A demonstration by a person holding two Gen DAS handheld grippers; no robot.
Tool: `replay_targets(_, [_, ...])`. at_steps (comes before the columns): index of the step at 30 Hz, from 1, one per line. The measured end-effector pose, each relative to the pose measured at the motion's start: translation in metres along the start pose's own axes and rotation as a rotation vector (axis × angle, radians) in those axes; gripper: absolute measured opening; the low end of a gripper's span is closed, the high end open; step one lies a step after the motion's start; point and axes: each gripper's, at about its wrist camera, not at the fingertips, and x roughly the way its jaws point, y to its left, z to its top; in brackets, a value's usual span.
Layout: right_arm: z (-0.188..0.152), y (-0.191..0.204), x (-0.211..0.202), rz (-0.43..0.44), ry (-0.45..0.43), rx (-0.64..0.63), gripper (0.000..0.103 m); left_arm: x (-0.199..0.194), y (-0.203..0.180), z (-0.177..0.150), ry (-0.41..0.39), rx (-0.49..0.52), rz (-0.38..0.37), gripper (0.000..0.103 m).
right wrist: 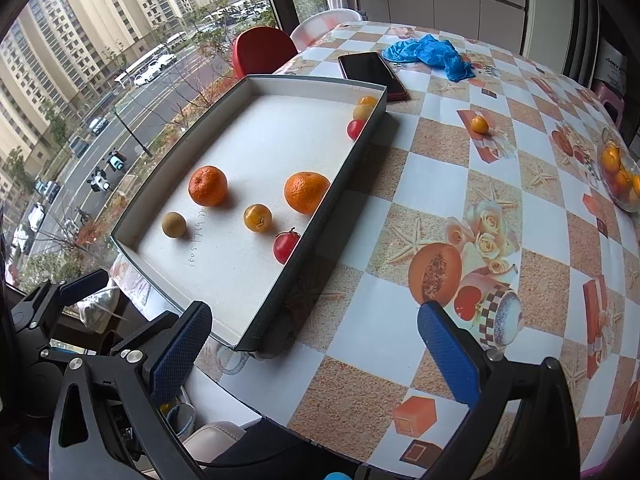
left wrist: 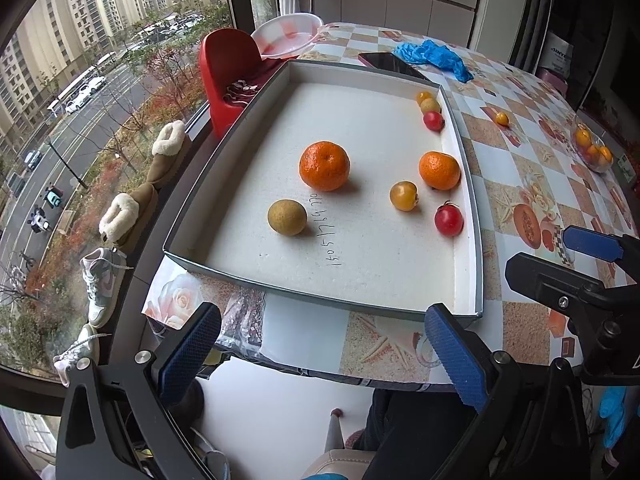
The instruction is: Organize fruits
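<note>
Left wrist view: our left gripper point(left wrist: 322, 350) and right gripper point(right wrist: 314, 354) gape wide, empty; we should pinch the small yellow fruit point(right wrist: 479, 124) softly.

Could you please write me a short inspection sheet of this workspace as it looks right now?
Surface: table with a patterned checkered cloth.
Job's things: shallow tray holding two mandarins, a brown longan, a yellow fruit, a red tomato, and three small fruits lined up in the far corner; one kumquat loose on the cloth; glass bowl of oranges at the right.
Clutter: phone, blue gloves.
Grippers: left gripper and right gripper both open, empty, at the near edge.
Cables: nothing seen.
Surroundings: window onto street, red chair, shoes on sill.
</note>
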Motion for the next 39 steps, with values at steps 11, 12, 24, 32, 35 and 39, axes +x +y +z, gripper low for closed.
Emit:
replay_targets(11, [0.002,0.008,0.007,-0.006,0.012,-0.022,0.103,0.004,0.004,0.0,0.003,-0.002,0.009,0.102])
replay_targets(12, [0.003,0.009,0.007,-0.007,0.013,-0.022,0.103,0.005,0.005,0.0,0.004,-0.003,0.01,0.102])
replay_targets(24, [0.008,0.014,0.013,-0.033,0.019,-0.052,0.103,0.008,0.007,0.001,-0.009,0.004,0.043,0.102])
replay_targets(32, [0.013,0.018,0.014,-0.044,0.016,-0.07,0.103,0.008,0.011,0.004,-0.016,-0.008,0.045,0.102])
replay_targets(35, [0.013,0.018,0.014,-0.045,0.016,-0.069,0.103,0.007,0.01,0.005,-0.022,-0.007,0.04,0.102])
replay_targets(39, [0.015,0.019,0.015,-0.046,0.019,-0.072,0.103,0.008,0.01,0.007,-0.026,-0.007,0.038,0.102])
